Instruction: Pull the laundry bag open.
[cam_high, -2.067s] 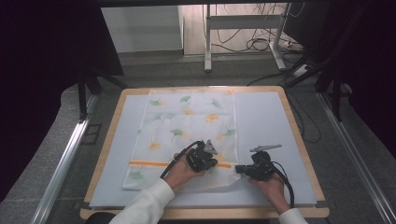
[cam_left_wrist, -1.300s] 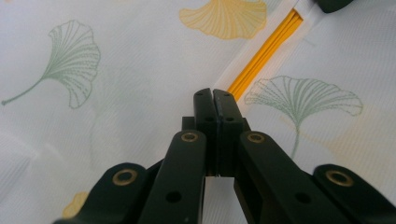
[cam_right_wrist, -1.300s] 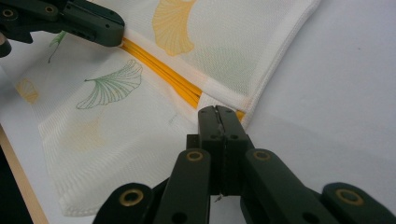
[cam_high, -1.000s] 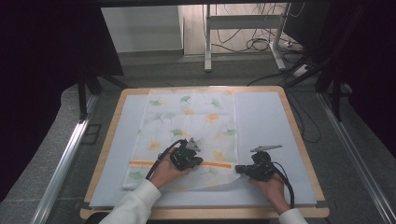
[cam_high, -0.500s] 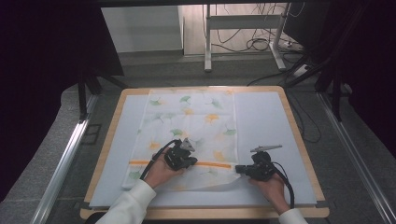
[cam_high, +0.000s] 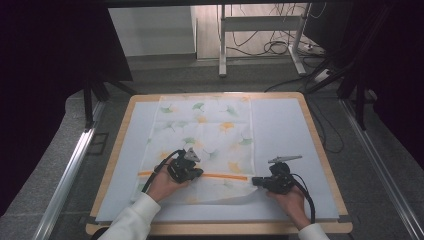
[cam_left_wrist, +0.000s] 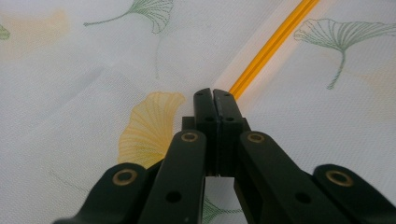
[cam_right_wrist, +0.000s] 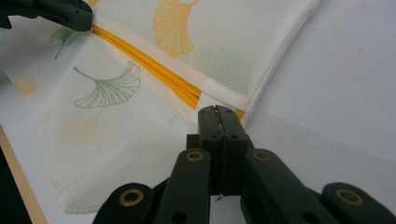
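Seemingly, a zip is being drawn along a mesh bag (cam_high: 202, 145), which is spread flat on the pale mat of the table (cam_high: 285, 130) in the high view, its orange zip line (cam_high: 220, 176) lying across the bag's near part. The left gripper (cam_high: 186, 169) is seen at 9 o'clock of the right gripper (cam_high: 272, 181), both resting along that line; the bag's near right corner is lifted slightly.

In the left gripper view, the jaws are pressed fully together over the zip (cam_left_wrist: 266, 46), which runs off toward 1 o'clock; whether a slider is pinched cannot be told.

In the right gripper view, the jaws are likewise closed tight at the zip's end by the bag's hem (cam_right_wrist: 275, 60), apparently clamping it; the other gripper (cam_right_wrist: 56, 14) is seen at 10 o'clock on the zip.

Next, a steady pull along the zip is judged necessary, with the right end kept anchored.
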